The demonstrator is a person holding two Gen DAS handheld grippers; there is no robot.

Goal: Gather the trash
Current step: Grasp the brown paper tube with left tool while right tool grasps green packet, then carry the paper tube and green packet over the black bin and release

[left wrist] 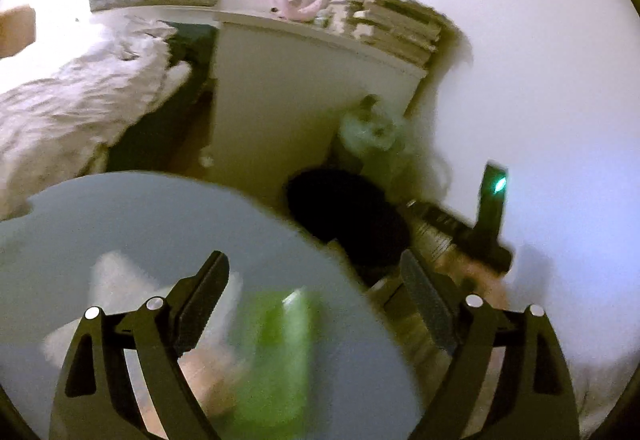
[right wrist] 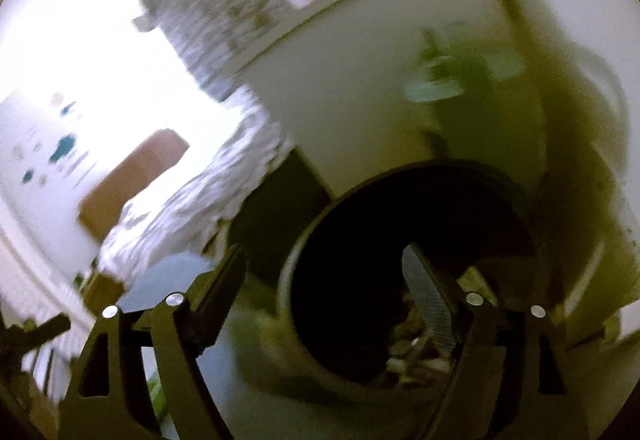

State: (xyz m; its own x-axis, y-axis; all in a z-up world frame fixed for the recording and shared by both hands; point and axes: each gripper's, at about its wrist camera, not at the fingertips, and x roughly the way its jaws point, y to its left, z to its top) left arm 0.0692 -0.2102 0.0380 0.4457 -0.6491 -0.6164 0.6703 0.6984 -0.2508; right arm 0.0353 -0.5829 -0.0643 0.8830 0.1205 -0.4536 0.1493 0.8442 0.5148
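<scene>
**Kid:** What room is this?

**Me:** A bedroom with white walls. There is a bed with a crumpled white blanket (left wrist: pixel 76 108) and a tall white cabinet (left wrist: pixel 288 88) with a stack of books (left wrist: pixel 400 28) and a pink toy (left wrist: pixel 294 2) on top. Down low is my round pale grey desk (left wrist: pixel 100 216).

**Kid:** What is on the desk?

**Me:** A blurry bright green packet (left wrist: pixel 280 352) and a soft white crumpled paper (left wrist: pixel 120 280). That looks like the trash. Both lie on the desk, just under my left hand-held gripper (left wrist: pixel 316 272). Its two black fingers are spread wide apart and pinch nothing.

**Kid:** And your other hand?

**Me:** My right hand-held gripper (right wrist: pixel 324 264) is spread wide too, with nothing between its fingers. It hangs right over the round black trash bin (right wrist: pixel 400 240). The bin is dark inside, and I can see some pale scraps (right wrist: pixel 412 356) at the bottom.

**Kid:** Where is the bin?

**Me:** On the floor, just beside the desk and close to the white cabinet. The picture is too blurry to tell more.
</scene>
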